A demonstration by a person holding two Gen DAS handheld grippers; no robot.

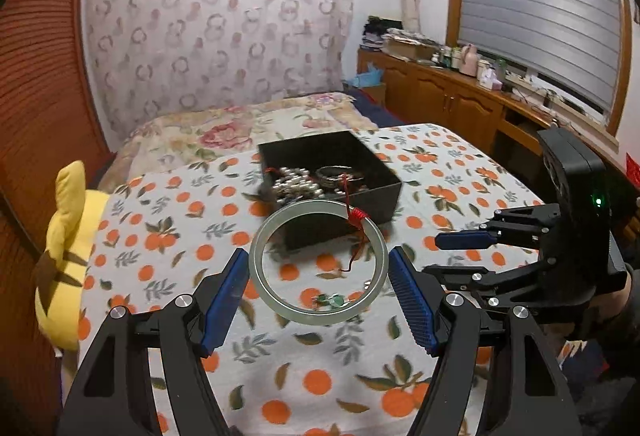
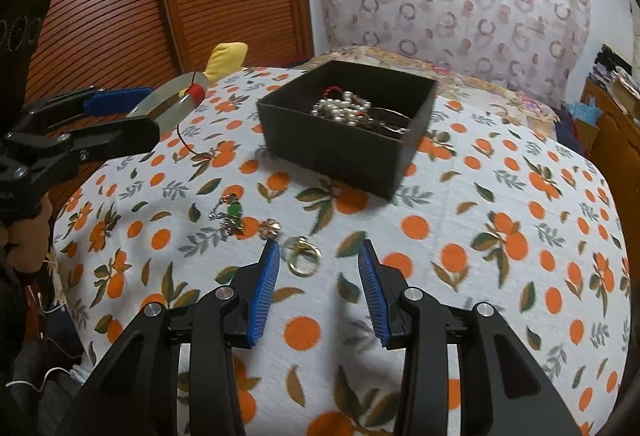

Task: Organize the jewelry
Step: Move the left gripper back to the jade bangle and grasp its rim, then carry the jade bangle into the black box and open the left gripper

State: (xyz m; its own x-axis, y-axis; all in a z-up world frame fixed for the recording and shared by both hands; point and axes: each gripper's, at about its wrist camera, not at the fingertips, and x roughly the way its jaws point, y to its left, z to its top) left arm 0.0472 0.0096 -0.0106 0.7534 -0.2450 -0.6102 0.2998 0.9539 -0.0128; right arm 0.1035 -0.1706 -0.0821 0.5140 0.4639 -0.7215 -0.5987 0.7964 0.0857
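Note:
My left gripper is shut on a pale green jade bangle with a red thread wrap, held above the cloth just short of the black jewelry box. The box holds pearl beads and bracelets. In the right wrist view the bangle shows at the left, in the left gripper. My right gripper is open and empty, low over the cloth, with gold rings just ahead of its left finger. A green pendant and small earrings lie nearby.
The orange-print cloth covers the table. A yellow plush toy sits at its left edge. A bed lies behind the table, and wooden cabinets with clutter stand at the right.

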